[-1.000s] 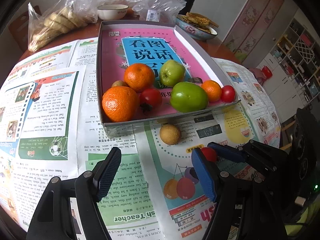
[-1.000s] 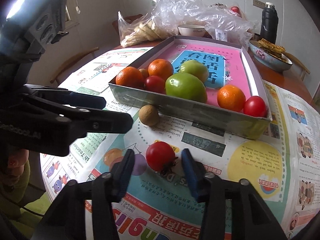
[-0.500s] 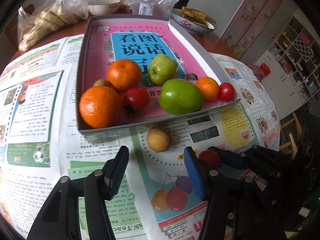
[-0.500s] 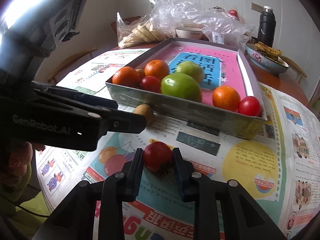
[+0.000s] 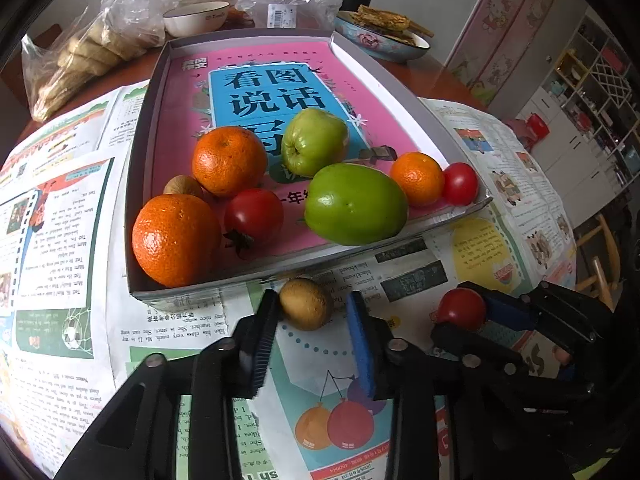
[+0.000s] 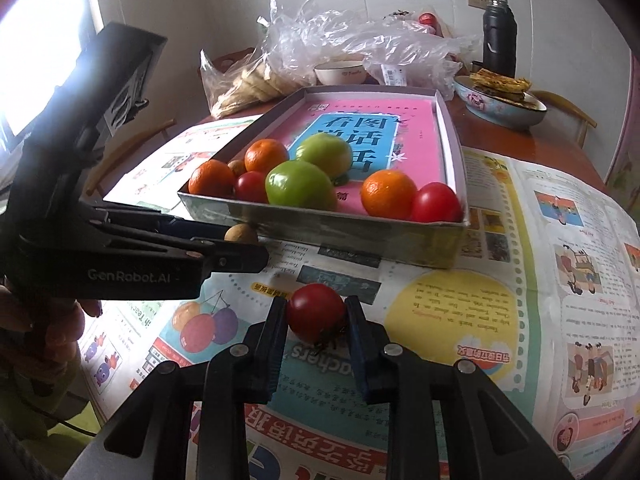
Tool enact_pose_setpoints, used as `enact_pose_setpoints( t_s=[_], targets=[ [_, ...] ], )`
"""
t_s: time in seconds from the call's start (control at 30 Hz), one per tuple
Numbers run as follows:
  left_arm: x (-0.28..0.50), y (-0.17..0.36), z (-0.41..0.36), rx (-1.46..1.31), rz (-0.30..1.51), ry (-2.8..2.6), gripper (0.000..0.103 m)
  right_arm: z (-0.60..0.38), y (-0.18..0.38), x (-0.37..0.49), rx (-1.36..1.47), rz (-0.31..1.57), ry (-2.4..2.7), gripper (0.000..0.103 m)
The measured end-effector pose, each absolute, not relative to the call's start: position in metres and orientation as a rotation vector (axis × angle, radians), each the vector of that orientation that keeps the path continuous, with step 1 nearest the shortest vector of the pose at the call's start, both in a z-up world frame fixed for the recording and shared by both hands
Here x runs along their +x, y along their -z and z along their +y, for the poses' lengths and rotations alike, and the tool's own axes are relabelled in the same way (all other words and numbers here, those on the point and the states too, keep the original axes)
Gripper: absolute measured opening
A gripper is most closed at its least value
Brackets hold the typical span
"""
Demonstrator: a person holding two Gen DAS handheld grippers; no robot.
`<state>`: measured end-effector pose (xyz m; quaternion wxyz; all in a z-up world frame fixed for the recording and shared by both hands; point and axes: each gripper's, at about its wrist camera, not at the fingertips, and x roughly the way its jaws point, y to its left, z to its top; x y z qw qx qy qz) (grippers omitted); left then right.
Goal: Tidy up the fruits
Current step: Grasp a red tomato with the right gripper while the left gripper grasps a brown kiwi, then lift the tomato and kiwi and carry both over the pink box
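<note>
Since the earlier frames your left tool [image 5: 312, 312] has been closing around the small brown fruit [image 5: 306, 303] beside the tray [image 5: 148, 160], while your right tool [image 6: 316, 318] grips the soft, thin-skinned tomato [image 6: 316, 317] off the desk; squeeze both lightly across their widest part.

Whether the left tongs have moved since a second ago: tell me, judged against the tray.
Yes. The left tongs have advanced toward the tray, and their jaws have just been closing around the brown fruit lying on the newspaper beside the tray's near wall.
</note>
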<state>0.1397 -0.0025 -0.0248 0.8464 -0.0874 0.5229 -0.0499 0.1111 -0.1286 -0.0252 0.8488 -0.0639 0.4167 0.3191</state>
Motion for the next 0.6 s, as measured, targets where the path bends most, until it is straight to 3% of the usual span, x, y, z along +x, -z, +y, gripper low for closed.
enact_pose_setpoints(
  t_s=[0.07,0.6],
  targets=[
    [0.139,0.025,-0.001,-0.197,1.106,0.111,0.028,-0.131,0.025,0.113,-0.12,0.884,-0.674,0.029],
    [0.121,-0.003,0.006,-0.237,1.052,0.143,0.028,-0.136,0.005,0.12,-0.077,0.851,-0.692,0.029]
  ],
)
